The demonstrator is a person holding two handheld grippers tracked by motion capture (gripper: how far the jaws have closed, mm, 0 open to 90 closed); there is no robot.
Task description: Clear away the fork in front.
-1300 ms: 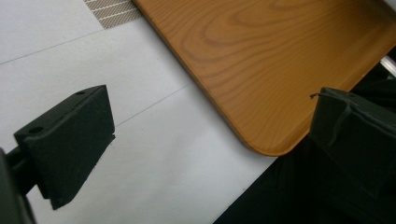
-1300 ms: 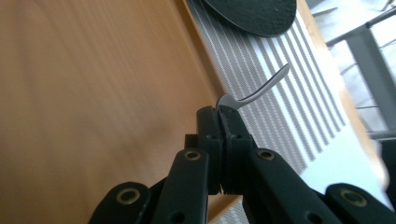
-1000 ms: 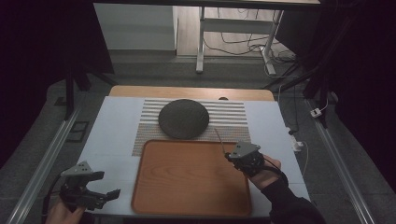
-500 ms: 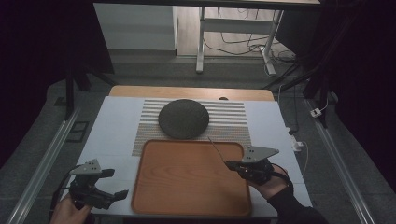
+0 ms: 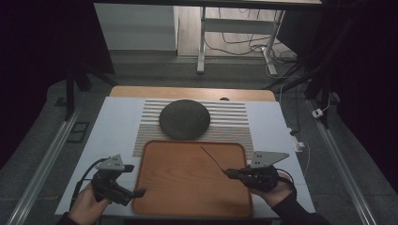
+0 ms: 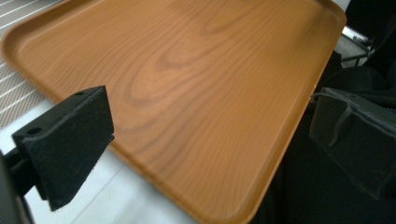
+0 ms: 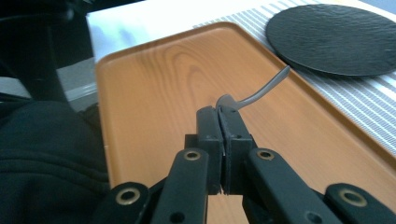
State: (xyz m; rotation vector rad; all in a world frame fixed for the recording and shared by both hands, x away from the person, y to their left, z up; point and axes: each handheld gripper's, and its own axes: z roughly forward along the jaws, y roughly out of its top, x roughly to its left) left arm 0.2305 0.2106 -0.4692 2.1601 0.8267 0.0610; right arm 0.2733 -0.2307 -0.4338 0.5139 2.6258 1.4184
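Over the near right part of the wooden tray (image 5: 187, 183), we see the right gripper (image 5: 228, 173) with its jaws pressed together on one end of a thin grey utensil (image 5: 212, 159). In the right gripper view the jaws meet with no gap and the utensil (image 7: 261, 91) comes out from between them, curves upward and points away toward the dark round plate (image 7: 334, 37). We cannot tell whether the clamped end is a spoon bowl or a fork head; the free end is a flat, narrow handle. In the high view the utensil runs slantwise from the gripper toward the tray's far edge, its tip above the tray surface and short of the rim. Whether it touches the wood we cannot tell.

At the near left corner of the tray, the left gripper (image 5: 126, 190) is held by a hand (image 5: 87, 206) over the white table (image 5: 117, 126). Its jaws stand wide apart and hold nothing. In the left gripper view the tray (image 6: 187, 84) lies between and beyond the two black pads (image 6: 70, 140), with its near rim crossing the gap between them.

The dark plate (image 5: 184, 119) rests on a striped mat (image 5: 232, 119), just beyond the tray's far edge and well apart from both grippers. The tray carries nothing else.
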